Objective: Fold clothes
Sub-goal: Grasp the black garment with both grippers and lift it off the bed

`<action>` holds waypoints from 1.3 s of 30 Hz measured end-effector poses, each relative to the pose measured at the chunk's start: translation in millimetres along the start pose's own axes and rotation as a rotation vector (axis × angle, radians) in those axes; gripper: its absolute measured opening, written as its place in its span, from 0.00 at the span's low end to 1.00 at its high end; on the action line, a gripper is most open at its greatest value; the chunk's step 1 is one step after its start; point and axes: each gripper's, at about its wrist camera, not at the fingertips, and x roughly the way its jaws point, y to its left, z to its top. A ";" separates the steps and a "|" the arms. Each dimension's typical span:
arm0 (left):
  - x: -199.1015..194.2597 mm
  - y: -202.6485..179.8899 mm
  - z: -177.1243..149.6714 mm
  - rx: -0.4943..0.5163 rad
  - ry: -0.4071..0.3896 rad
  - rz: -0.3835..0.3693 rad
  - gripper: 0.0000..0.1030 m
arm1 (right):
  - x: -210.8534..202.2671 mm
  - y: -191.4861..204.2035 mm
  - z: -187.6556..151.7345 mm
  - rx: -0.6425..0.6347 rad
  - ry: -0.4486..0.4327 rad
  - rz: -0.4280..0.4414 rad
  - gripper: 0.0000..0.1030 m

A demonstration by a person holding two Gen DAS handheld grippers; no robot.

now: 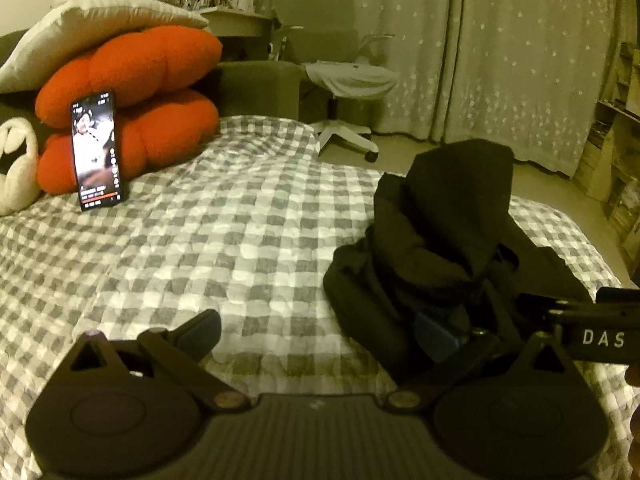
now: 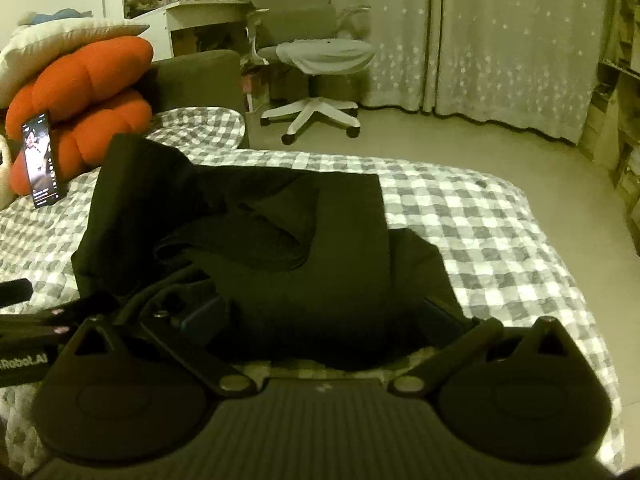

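Note:
A crumpled black garment (image 1: 440, 248) lies in a heap on the grey-and-white checked bed cover (image 1: 240, 240). My left gripper (image 1: 320, 334) is open and wide. Its left finger (image 1: 204, 328) is over bare cover, and its right finger (image 1: 436, 338) is at the garment's near left edge. In the right wrist view the black garment (image 2: 280, 240) fills the middle, partly folded over itself. My right gripper (image 2: 322, 316) is open, with both fingers spread across the garment's near edge. Whether the pads touch cloth is unclear.
A lit phone (image 1: 98, 152) leans on stacked orange cushions (image 1: 132, 108) at the bed's far left, under a white pillow (image 1: 92, 28). Beyond the bed are a white office chair (image 2: 320, 64), starred curtains (image 2: 500, 40) and shelving (image 2: 624, 120) at the right. The bed edge (image 2: 540, 240) drops to the floor.

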 end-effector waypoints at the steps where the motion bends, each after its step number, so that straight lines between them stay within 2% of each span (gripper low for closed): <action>1: 1.1 -0.1 -1.0 0.000 0.003 0.001 1.00 | 0.4 0.8 -0.8 -0.001 0.006 -0.005 1.00; 11: 9.6 -3.3 -7.7 -0.004 0.040 0.010 1.00 | 7.4 6.8 -8.5 -0.007 0.080 -0.057 1.00; 19: 10.6 3.5 -4.9 -0.061 0.053 -0.047 1.00 | 6.2 0.2 -14.5 0.000 0.082 -0.045 0.99; 20: 10.5 3.0 -5.0 -0.063 0.049 -0.053 1.00 | 6.6 0.2 -15.2 -0.003 0.084 -0.037 0.95; 22: 11.4 2.3 -4.8 -0.068 0.044 -0.070 1.00 | 8.5 -0.2 -16.3 -0.007 0.093 -0.022 0.81; 23: 12.6 2.0 -4.6 -0.070 0.044 -0.080 1.00 | 12.3 -4.8 -14.8 -0.002 0.106 -0.014 0.70; 24: 13.8 1.7 -4.4 -0.073 0.043 -0.091 1.00 | 15.8 -9.3 -13.3 0.002 0.118 -0.007 0.64; 26: 16.1 1.1 -4.0 -0.078 0.043 -0.112 1.00 | 18.9 -13.8 -13.8 -0.002 0.116 0.004 0.61; 28: 20.6 2.0 -3.2 -0.092 0.051 -0.133 0.99 | 19.7 -15.5 -12.8 -0.016 0.100 0.005 0.53; 30: 26.3 4.9 -1.7 -0.128 0.065 -0.170 0.94 | 19.5 -15.8 -10.6 -0.040 0.078 0.004 0.33; 32: 29.3 8.9 1.0 -0.155 0.067 -0.197 0.85 | 20.4 -17.0 -8.6 -0.050 0.061 0.012 0.23; 33: 29.3 11.6 2.7 -0.163 0.062 -0.204 0.83 | 21.3 -18.8 -7.6 -0.053 0.061 0.017 0.21; 34: 29.3 14.3 4.3 -0.170 0.056 -0.210 0.74 | 21.6 -19.1 -7.1 -0.056 0.059 0.020 0.21; 35: 29.3 17.1 6.0 -0.177 0.050 -0.217 0.54 | 20.8 -18.6 -7.1 -0.057 0.054 0.023 0.19; 36: 29.3 19.8 7.7 -0.185 0.045 -0.223 0.40 | 20.2 -19.5 -6.2 -0.058 0.051 0.024 0.18; 37: 29.3 22.5 9.4 -0.192 0.039 -0.230 0.18 | 18.9 -19.5 -5.7 -0.064 0.045 0.024 0.16; 38: 29.4 25.2 11.0 -0.199 0.033 -0.236 0.10 | 17.7 -19.5 -5.1 -0.071 0.033 0.018 0.15; 39: 29.4 27.9 12.7 -0.207 0.027 -0.243 0.09 | 15.4 -20.9 -3.6 -0.076 0.012 0.004 0.14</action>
